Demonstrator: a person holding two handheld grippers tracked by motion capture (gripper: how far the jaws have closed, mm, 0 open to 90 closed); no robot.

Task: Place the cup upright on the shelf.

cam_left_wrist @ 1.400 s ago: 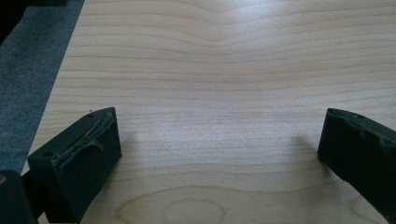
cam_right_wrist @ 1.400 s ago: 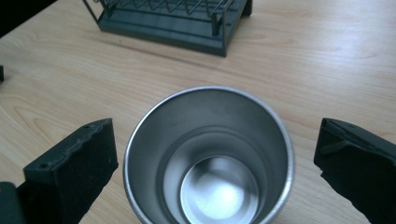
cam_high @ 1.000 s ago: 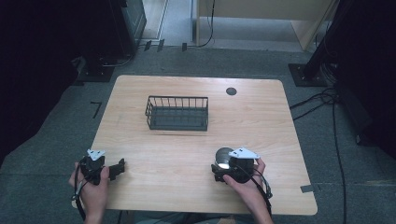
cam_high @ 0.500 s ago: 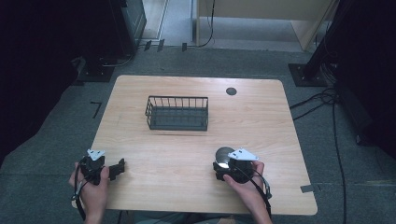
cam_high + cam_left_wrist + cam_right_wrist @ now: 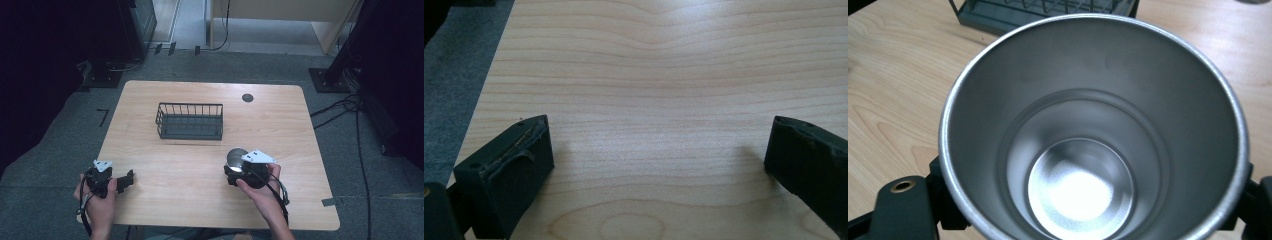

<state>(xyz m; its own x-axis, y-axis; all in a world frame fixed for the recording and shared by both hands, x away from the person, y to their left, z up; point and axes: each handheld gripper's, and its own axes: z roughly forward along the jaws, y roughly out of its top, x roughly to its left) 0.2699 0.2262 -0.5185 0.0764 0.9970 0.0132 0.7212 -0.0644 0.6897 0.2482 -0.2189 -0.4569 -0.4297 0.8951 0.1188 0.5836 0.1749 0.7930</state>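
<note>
Steel cup (image 5: 1093, 135) clamped between the fingers of the right gripper (image 5: 245, 172), lower right of centre in the high view. Seen from the right gripper view straight down the open mouth to the bright bottom, so probably held upright by its sides, a grip that leaves the rim free and keeps the cup level for carrying. Black fingers (image 5: 903, 210) just showing at either side of the wall, pressed against it. Whether the base rests on the tabletop (image 5: 280, 125) or hangs just above it: cannot tell.

Wire basket (image 5: 190, 121) standing empty at upper centre of the high view, beyond the cup and well apart from it; likely the place meant for the cup, given the open top facing up and the clear wood between.

Left gripper (image 5: 112, 180) at the lower left corner of the tabletop, held low in the hand, fingers (image 5: 509, 170) spread wide with nothing but bare wood between them. Probably parked there to stay out of the way. Small dark disc (image 5: 247, 97) near the far edge, apart from everything.
</note>
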